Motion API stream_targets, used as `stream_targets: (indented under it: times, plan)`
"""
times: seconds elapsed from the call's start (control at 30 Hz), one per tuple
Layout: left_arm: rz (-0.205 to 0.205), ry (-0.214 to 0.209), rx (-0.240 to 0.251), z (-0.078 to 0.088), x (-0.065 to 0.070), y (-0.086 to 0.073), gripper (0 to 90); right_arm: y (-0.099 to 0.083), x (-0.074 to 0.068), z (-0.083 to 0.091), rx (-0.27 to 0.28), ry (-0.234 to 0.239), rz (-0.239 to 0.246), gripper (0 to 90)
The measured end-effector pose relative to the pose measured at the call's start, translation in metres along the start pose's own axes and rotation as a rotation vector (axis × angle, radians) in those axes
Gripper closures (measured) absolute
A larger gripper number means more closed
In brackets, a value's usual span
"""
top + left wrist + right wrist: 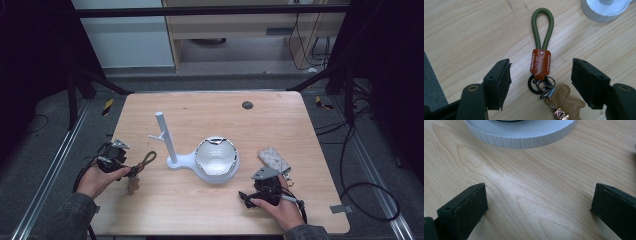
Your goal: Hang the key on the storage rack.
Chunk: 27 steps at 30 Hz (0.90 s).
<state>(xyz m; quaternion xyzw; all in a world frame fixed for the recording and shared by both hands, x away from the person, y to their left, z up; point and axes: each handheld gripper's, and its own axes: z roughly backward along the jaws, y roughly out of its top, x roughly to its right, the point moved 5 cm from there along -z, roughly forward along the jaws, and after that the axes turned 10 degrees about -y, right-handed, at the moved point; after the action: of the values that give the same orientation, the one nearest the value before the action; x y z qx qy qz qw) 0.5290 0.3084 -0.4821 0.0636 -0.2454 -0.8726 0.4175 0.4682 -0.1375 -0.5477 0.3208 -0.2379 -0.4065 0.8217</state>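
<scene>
1. Left claw (541, 82) is spread wide with nothing gripped — its two black jaws stand either side of the keychain (541, 63), touching neither the tan leather tab nor the black rings below it.
2. That keychain lies flat on the worktop (280, 125) at the person's left, its olive cord loop (543, 27) pointing toward the white stand (166, 137). A small brown leather charm (564, 101) trails from the rings, close under the claw.
3. Right claw (537, 207) is also released, jaws well apart over bare wood, just short of the ribbed white base (524, 135) of the stand. From the high view it sits near the front edge, with a patterned pouch (273, 159) just beyond the right hand (280, 207).
4. My reading: the work looks barely begun. The likely aim is hanging the loop on the stand's side peg (156, 135), and that peg is bare.
5. Left to do, as I judge it — close on the leather tab, lift, carry the loop across and slip it over the peg. The glossy dish (215, 156) on the base holds nothing I can make out.
</scene>
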Motion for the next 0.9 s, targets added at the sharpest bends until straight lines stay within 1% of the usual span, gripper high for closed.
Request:
stream_targets:
  times: [0.07,0.13,0.23,0.3,0.37,0.4,0.47,0.53,0.67,0.7,0.9]
  plan:
    - [0.009,-0.011,-0.009,-0.003,0.0,0.001,35.0,0.0,0.0,0.0,-0.001,0.002,-0.003,0.3]
    - [0.005,-0.008,-0.033,-0.007,0.0,0.002,38.5,0.0,0.0,0.0,0.0,0.0,0.0,0.4]
    - [-0.003,-0.005,-0.04,-0.01,-0.001,0.004,41.5,0.0,0.0,0.0,0.0,0.0,0.0,0.3]
    - [-0.007,-0.01,-0.046,-0.013,-0.001,0.004,46.5,0.0,0.0,0.0,-0.001,0.001,-0.001,0.4]
    - [-0.007,-0.019,-0.055,-0.015,-0.002,0.005,48.2,0.0,0.0,0.0,0.0,0.001,-0.001,0.3]
    - [-0.001,-0.024,-0.054,-0.017,-0.003,0.005,48.9,0.0,0.0,0.0,-0.001,0.001,-0.002,0.3]
    - [-0.002,-0.016,-0.074,-0.019,-0.006,0.004,49.9,0.0,0.0,0.0,0.0,0.0,0.0,0.3]
    - [-0.002,-0.016,-0.083,-0.021,-0.007,0.004,50.7,0.0,0.0,0.0,-0.001,0.001,-0.001,0.3]
    - [-0.001,-0.038,-0.089,-0.026,-0.007,0.005,53.8,0.0,0.0,0.0,0.002,0.002,-0.002,0.4]
    - [-0.003,-0.043,-0.099,-0.027,-0.007,0.005,55.6,0.0,0.0,0.0,0.002,0.002,-0.002,0.4]
    - [-0.012,-0.034,-0.118,-0.031,-0.008,0.005,58.0,0.0,0.0,0.0,0.003,0.002,-0.002,0.3]
